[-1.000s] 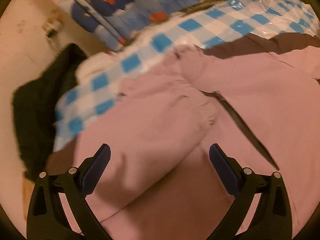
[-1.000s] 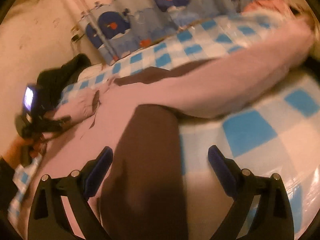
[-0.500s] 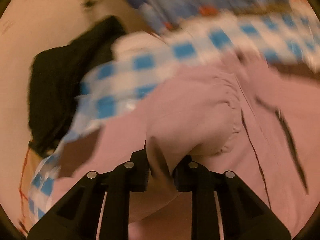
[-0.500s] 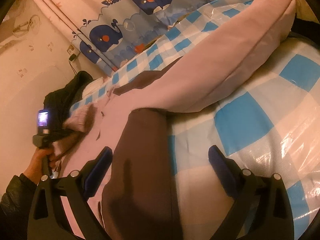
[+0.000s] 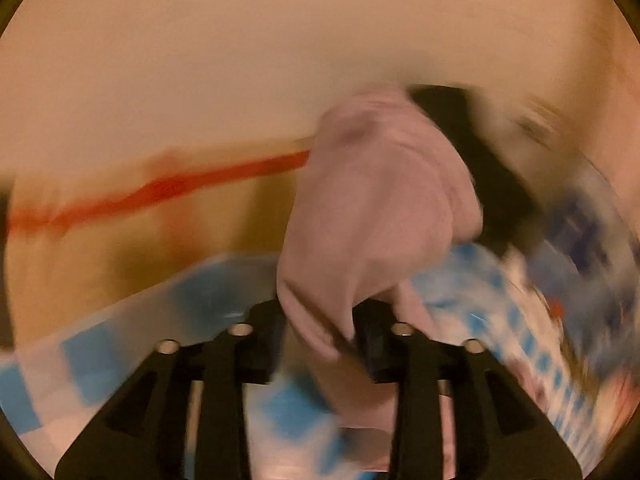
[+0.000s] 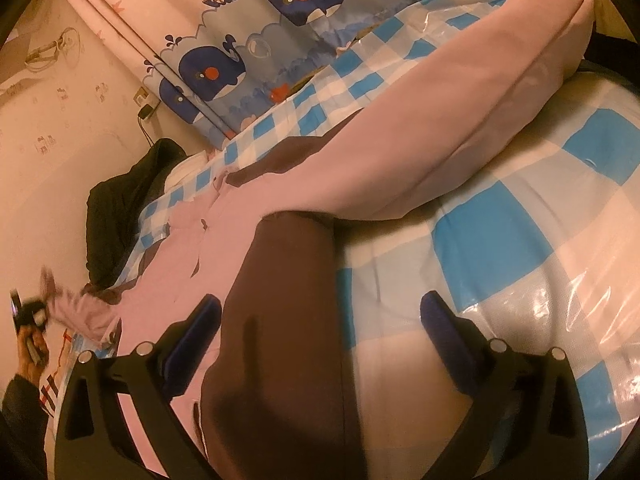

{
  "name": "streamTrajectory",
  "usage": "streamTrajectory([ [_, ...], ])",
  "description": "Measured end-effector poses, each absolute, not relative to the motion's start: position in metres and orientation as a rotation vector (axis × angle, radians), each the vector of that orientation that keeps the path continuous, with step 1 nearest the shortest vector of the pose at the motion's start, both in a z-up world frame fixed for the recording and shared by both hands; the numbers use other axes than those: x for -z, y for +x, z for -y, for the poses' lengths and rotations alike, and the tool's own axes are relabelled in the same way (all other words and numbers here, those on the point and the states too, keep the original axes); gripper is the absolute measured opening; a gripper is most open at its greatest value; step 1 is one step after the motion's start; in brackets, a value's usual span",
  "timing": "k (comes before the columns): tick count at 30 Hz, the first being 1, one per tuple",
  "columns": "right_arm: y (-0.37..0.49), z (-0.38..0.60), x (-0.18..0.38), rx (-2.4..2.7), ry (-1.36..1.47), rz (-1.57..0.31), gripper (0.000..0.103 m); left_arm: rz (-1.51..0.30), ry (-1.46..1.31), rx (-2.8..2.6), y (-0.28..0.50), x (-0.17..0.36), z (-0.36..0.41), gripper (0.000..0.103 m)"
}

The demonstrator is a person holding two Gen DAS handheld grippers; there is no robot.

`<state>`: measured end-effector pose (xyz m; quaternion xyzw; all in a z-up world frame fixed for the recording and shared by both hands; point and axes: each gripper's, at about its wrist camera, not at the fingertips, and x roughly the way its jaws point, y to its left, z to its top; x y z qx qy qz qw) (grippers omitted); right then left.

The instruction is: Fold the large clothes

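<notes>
Two sets of tongs here, doing very different jobs. Left tongs (image 5: 318, 334) are clamped tight on a bunched end of the pink jacket (image 6: 248, 240), looks like a sleeve cuff (image 5: 380, 208), and it's lifted up off the surface, probably so the sleeve can be swung across the body for a fold. That view is super blurry, so I can't say more than pink fabric sticking up between the closed pads with the wall behind it.

Right tongs (image 6: 320, 322) are spread wide, gripping nothing, hovering over a dark brown panel (image 6: 280, 340) of the jacket. My guess is they're waiting to pin or grab that part once the sleeve comes over.

Jacket itself is sprawled across the blue checked plastic cover (image 6: 520, 264) on the surface, other sleeve (image 6: 460, 128) stretched out toward the far right. Whale curtain (image 6: 280, 20) hangs behind, and a black garment (image 6: 120, 208) sits piled at the far left edge. Folding has barely started, I'd say.
</notes>
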<state>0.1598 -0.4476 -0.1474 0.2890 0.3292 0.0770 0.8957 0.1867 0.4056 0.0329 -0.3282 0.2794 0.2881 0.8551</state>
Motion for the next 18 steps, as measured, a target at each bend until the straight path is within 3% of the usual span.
streamTrajectory([
  [1,0.16,0.448,0.148,-0.16,0.601,-0.683,0.096,-0.632,-0.802,-0.667,0.171,-0.011,-0.437,0.059],
  [3,0.16,0.448,0.148,-0.161,0.604,-0.684,0.096,-0.618,-1.072,-0.695,0.127,0.025,-0.482,0.06],
  [5,0.161,0.448,0.148,-0.16,0.604,-0.685,0.096,-0.539,-1.153,-0.62,0.101,0.031,-0.488,0.06],
  [6,0.161,0.448,0.148,-0.159,0.603,-0.687,0.096,-0.534,-1.106,-0.645,0.096,0.024,-0.483,0.06],
  [10,0.154,0.449,0.135,-0.141,0.596,-0.628,0.096,-0.43,-0.771,-0.543,0.107,-0.023,-0.407,0.085],
  [14,0.171,0.443,0.102,-0.131,0.463,-0.586,0.096,-0.48,-0.468,-0.338,0.181,-0.038,-0.327,0.088],
  [18,0.217,0.443,0.08,-0.092,0.345,-0.584,0.096,-0.598,-0.457,-0.361,0.248,-0.002,-0.315,0.088],
])
